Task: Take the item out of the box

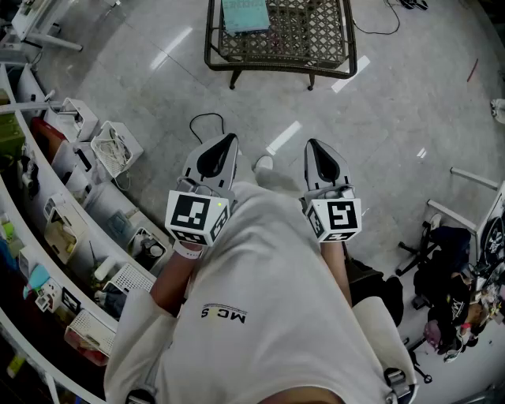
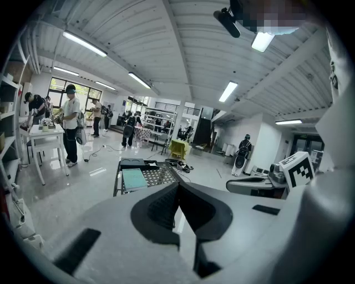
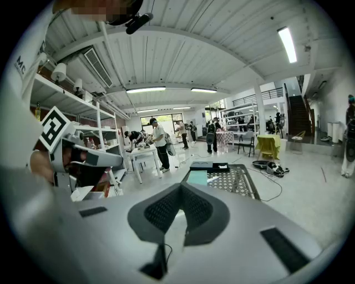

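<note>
A teal box (image 1: 245, 14) lies on a dark lattice table (image 1: 278, 49) across the floor ahead of me, well out of reach. The left gripper view shows the teal box (image 2: 133, 178) beside a flat black box (image 2: 136, 163). Both also appear in the right gripper view: the teal box (image 3: 197, 177) and the black box (image 3: 209, 166). My left gripper (image 1: 230, 139) and right gripper (image 1: 311, 144) are held side by side in front of my body, tilted slightly down toward that table. Both are shut, tips touching, with nothing between them, as seen up close on the left gripper (image 2: 178, 184) and the right gripper (image 3: 181, 186).
Shelves with white bins and baskets (image 1: 115, 147) line the left side. A black cable (image 1: 203, 120) lies on the floor near the left gripper. A chair base and dark bags (image 1: 442, 260) stand at the right. People stand at a white table (image 2: 46, 131) in the background.
</note>
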The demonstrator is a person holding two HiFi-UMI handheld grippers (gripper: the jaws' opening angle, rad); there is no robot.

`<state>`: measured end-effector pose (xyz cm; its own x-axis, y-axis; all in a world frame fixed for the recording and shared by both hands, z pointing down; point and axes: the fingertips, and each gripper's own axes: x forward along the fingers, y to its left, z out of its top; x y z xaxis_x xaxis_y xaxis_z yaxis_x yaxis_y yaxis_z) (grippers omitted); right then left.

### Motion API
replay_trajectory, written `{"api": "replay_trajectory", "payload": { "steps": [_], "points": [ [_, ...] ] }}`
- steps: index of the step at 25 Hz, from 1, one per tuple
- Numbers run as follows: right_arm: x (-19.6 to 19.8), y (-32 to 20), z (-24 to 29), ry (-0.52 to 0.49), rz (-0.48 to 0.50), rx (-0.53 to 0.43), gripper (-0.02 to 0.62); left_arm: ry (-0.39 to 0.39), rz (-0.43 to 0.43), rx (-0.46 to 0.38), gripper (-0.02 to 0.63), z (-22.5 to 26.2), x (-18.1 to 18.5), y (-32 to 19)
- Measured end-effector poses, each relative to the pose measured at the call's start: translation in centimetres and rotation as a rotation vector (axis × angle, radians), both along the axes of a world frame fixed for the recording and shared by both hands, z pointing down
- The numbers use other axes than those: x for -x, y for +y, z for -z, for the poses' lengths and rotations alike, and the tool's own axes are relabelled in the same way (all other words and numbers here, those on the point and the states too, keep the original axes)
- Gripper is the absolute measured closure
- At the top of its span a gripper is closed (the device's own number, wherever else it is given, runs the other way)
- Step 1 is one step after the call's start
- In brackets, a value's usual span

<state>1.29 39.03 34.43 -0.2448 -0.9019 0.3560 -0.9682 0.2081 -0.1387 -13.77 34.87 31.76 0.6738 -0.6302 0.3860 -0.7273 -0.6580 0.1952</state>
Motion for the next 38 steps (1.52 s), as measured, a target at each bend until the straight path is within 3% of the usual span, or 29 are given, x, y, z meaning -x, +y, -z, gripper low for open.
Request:
{"api": "replay_trajectory", "payload": {
  "steps": [6, 11, 21, 30, 38],
  "points": [
    [1.7, 1.3, 2.3, 0.021, 0.03, -0.047, 0.58, 0.032, -0.006, -0.022, 0.581, 1.8, 0.3, 2.8],
    [3.2, 1.7, 2.8, 0.022, 0.018, -0.018, 0.58, 0.067, -0.035, -0.018, 0.581, 2.4, 1.1, 3.7],
    [7.0, 0.2, 4.8, 0.047, 0.006, -0.077, 0.58, 0.127, -0.025, -0.044, 0.581, 3.5, 4.9, 2.2],
    [9.8, -3.8, 5.2, 0.05, 0.02, -0.072, 0.58, 0.175, 0.043, -0.034, 0.581, 3.2, 9.0, -1.4],
    [9.0, -9.9, 3.6, 0.032, -0.007, -0.073, 0.58, 0.158, 0.093, 0.006, 0.581, 0.7, 10.0, -7.0]
  ]
}}
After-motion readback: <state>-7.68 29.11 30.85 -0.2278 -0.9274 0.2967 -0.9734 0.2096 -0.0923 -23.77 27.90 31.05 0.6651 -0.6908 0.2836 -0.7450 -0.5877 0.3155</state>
